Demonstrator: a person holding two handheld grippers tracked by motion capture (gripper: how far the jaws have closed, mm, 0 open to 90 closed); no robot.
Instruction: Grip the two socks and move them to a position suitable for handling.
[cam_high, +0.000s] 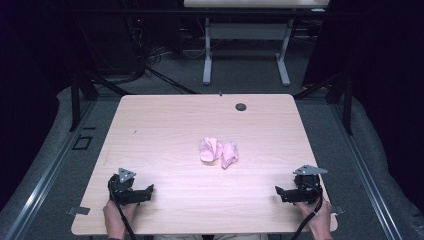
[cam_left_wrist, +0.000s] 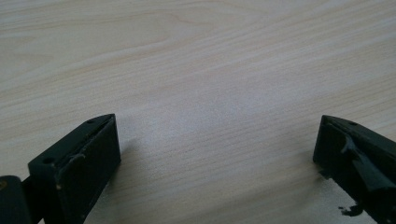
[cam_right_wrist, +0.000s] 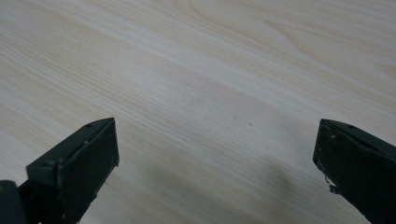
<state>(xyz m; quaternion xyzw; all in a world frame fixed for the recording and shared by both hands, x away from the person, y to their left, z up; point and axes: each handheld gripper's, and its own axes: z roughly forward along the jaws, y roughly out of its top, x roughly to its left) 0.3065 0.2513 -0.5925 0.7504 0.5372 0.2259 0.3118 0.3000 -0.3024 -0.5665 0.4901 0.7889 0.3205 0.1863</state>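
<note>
Where the high view looks down on the table (cam_high: 165, 125), two crumpled pink cloths (cam_high: 218, 152) lie touching just right of the frame's middle, well apart from the left gripper (cam_high: 142, 194) at lower left and the right gripper (cam_high: 284, 192) at lower right. In the left gripper view, the jaws stand wide apart over bare wood. In the right gripper view, the jaws likewise gape, nothing between them.

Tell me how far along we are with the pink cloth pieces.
Nothing looks done. The two crumpled pink cloth pieces lie side by side mid-table on the light wooden table, untouched. Nothing is in hand: the left tool and right tool rest near the table's front corners, jaws wide apart over bare wood. Reaching, grasping and handling the cloth all remain.
</note>
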